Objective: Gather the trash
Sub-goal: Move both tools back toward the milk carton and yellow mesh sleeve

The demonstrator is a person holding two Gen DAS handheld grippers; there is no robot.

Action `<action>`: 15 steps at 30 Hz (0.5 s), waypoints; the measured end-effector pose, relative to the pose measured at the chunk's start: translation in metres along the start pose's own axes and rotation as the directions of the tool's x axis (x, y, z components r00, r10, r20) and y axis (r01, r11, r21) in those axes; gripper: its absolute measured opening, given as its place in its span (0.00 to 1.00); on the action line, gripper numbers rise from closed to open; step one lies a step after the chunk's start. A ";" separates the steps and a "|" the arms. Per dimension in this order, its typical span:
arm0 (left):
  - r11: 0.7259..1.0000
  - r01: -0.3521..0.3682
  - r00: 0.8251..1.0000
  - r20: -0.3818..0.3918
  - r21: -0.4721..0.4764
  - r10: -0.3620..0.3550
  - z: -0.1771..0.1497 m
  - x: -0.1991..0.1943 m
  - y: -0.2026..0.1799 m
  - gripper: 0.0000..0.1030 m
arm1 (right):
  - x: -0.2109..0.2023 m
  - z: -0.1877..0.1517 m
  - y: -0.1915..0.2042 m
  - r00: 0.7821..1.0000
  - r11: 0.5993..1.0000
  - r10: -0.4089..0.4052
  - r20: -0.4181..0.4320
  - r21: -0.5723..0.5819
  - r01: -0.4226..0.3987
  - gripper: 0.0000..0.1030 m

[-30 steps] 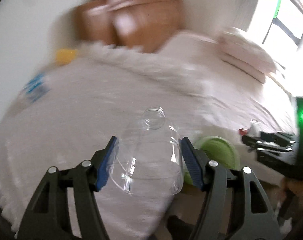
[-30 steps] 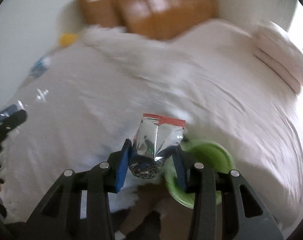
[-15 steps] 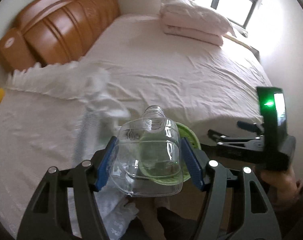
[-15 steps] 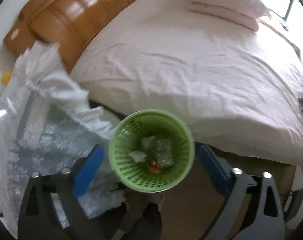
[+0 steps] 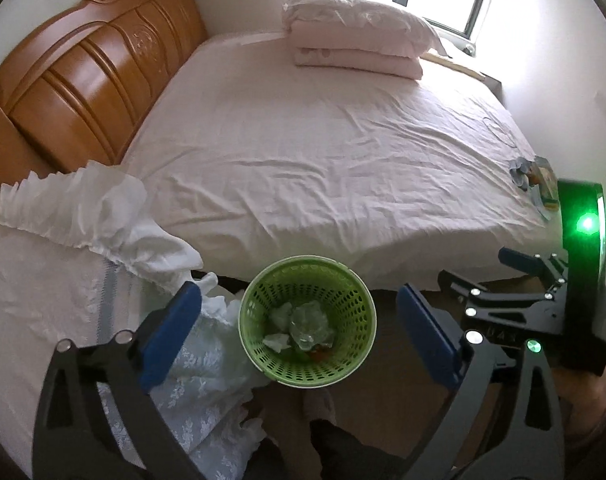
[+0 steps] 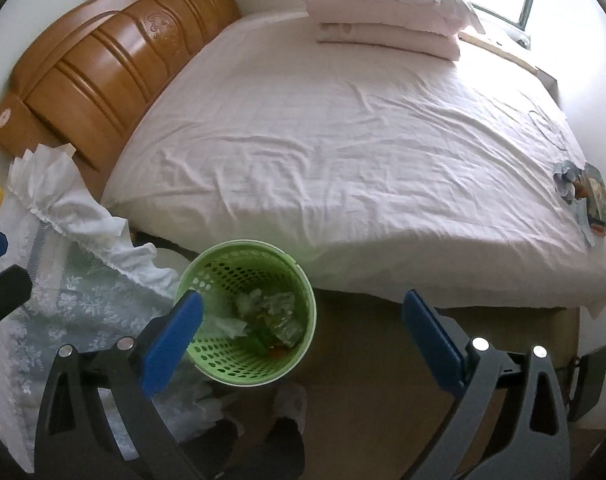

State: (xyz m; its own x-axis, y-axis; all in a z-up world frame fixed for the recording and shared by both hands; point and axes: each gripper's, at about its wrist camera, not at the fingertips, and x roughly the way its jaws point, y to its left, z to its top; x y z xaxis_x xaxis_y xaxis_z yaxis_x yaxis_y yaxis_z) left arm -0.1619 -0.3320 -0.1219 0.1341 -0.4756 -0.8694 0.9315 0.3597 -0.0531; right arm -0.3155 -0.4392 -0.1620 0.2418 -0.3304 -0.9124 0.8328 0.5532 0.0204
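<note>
Left tool (image 5: 299, 328) gapes above the bin (image 5: 307, 376); right view adds bed litter (image 6: 583, 196).

Looking down from above, side by side, near the green bin (image 5: 345, 368) (image 6: 303, 344). Both showing the same bed (image 5: 323, 152) (image 6: 343, 152).

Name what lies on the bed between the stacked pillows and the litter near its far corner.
Only bare sheet between pillows and litter, in both views.

Left gripper (image 5: 299, 328) dark grey, blue pads (image 5: 171, 332) (silver screws), right gripper (image 6: 303, 332) alike
</note>
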 end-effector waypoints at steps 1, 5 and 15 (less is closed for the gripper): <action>1.000 -0.006 1.000 0.001 -0.004 0.006 0.000 -0.002 0.003 0.92 | 0.000 0.000 0.000 1.000 1.000 0.005 -0.002 -0.002 -0.005 0.96; 0.999 -0.016 1.000 0.010 -0.051 0.017 -0.002 -0.011 0.021 0.92 | -0.004 0.002 0.010 1.000 1.000 0.021 -0.002 -0.009 -0.021 0.96; 0.965 -0.103 0.988 0.084 -0.241 0.127 -0.032 -0.060 0.122 0.92 | -0.026 0.014 0.103 0.990 0.977 0.140 0.032 -0.166 -0.133 0.97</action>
State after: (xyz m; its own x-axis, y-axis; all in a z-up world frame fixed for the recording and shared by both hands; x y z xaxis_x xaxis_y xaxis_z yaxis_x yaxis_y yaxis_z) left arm -0.0667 -0.2341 -0.0921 0.2790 -0.4923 -0.8245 0.8035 0.5899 -0.0804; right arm -0.2287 -0.3843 -0.1308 0.3719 -0.2734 -0.8871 0.6986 0.7117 0.0735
